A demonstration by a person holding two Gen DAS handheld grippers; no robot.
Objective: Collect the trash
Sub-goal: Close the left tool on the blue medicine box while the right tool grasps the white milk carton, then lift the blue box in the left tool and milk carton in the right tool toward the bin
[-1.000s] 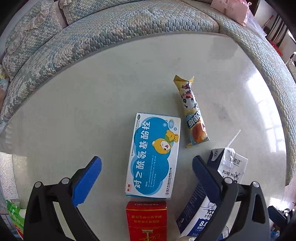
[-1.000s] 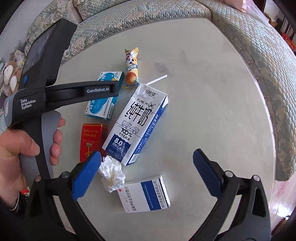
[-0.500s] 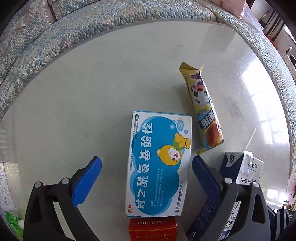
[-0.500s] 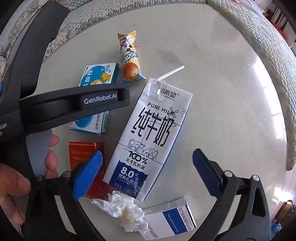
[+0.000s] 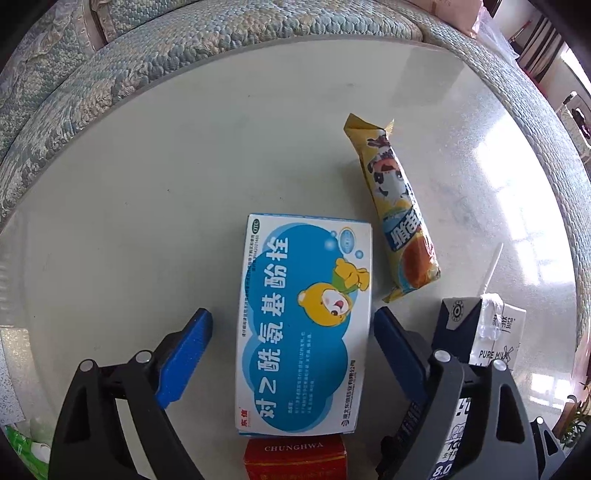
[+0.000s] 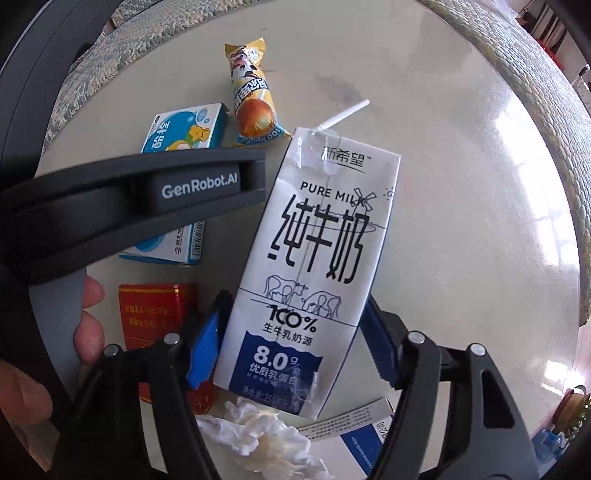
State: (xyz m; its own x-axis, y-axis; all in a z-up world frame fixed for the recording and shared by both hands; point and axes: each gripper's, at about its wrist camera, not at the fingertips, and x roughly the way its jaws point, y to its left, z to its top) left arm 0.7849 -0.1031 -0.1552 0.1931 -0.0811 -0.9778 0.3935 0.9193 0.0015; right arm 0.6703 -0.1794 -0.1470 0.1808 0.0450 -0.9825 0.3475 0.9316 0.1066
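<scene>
Pale round surface (image 5: pixel 155 206), bordered by a quilted blue-green sofa (image 5: pixel 229 26). Left gripper (image 5: pixel 291 328) points down over the blue-and-white medicine box (image 5: pixel 303 332); jaws closing, box between them, left pad clear of the box, right pad at its edge. Close by: yellow snack wrapper (image 5: pixel 399 221) to the right, red Chunghwa pack (image 5: pixel 295 458) touching the box's near end. Right gripper (image 6: pixel 291 339) straddles the lower end of the milk carton (image 6: pixel 317 251), straw attached; jaws closing, pads at its sides. Crumpled tissue (image 6: pixel 255 432) and a white-blue box (image 6: pixel 365 439) lie under the carton's bottom edge. The left gripper's arm crosses the right view, hiding part of the medicine box.
</scene>
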